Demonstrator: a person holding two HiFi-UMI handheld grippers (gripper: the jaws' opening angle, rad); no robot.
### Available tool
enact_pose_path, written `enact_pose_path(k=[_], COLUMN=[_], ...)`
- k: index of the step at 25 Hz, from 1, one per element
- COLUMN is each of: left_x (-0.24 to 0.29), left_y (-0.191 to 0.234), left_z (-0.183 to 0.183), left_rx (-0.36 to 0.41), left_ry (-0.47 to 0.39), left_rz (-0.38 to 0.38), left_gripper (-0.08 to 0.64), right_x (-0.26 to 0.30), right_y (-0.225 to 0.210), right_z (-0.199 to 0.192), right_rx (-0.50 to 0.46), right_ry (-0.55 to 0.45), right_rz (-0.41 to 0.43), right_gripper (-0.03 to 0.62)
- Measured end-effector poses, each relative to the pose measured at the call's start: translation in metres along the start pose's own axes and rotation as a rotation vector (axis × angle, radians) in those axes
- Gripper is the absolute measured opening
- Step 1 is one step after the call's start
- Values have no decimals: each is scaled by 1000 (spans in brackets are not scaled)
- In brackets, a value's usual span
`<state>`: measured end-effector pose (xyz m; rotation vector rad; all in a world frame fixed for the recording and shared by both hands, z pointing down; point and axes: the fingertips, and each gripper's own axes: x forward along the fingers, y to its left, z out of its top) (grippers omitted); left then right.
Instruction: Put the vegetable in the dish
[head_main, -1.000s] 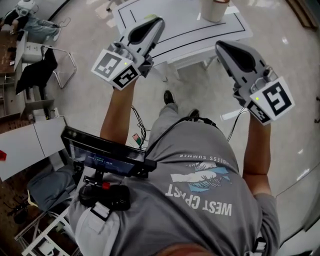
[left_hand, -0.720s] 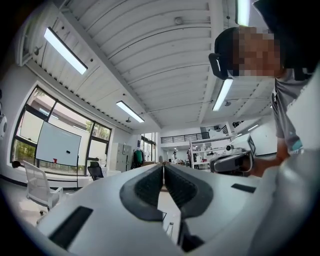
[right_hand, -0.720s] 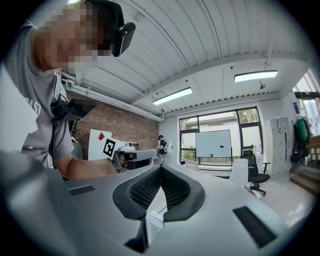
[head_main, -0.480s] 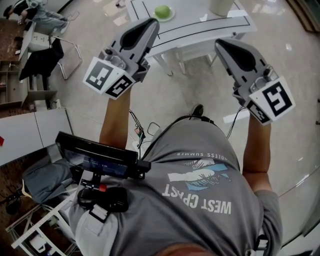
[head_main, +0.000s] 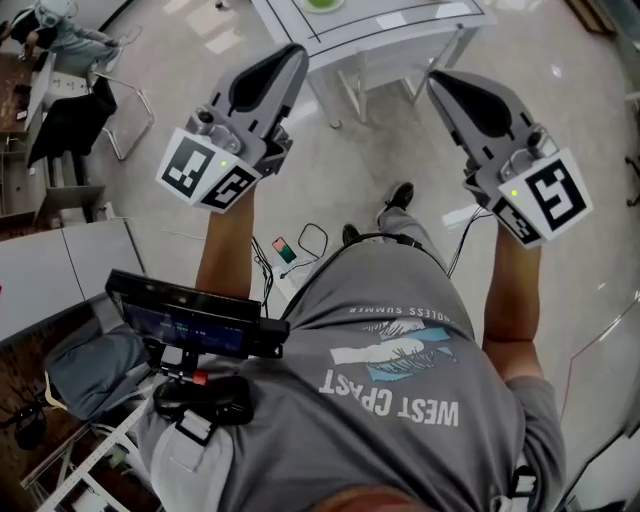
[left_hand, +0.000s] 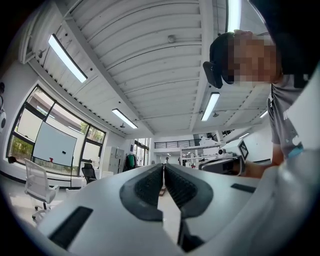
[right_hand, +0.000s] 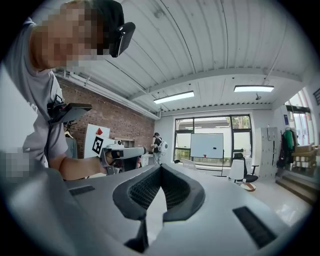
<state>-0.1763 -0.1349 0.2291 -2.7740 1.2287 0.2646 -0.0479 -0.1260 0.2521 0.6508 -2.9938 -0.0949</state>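
Head view: a green rounded vegetable (head_main: 322, 4), cut by the frame's top edge, lies on the white rectangular table with black border lines (head_main: 400, 20), so its long axis cannot be told. The grey left gripper (head_main: 288, 52) points at the table's near left corner and is the nearer one. The grey right gripper (head_main: 438, 82) aims at the table's near right side

Left gripper view: jaws clenched, empty, tilted up to the ceiling; table unseen

Right gripper view: jaws pressed together, nothing between; table unseen
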Motion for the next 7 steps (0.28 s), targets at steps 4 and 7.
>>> enact_pose_path(k=[4, 7], left_x=[4, 5], left_y=[-19, -36], left_z=[-1, 9], left_rx=[-4, -7], left_ry=[10, 10], left_rz=[-15, -23], left_gripper=[17, 17], right_x=[-20, -37], right_y=[7, 11], right_z=[1, 10], right_rx=[5, 5], right_ry=[10, 17], right_rz=[-13, -19], right_gripper=[6, 6])
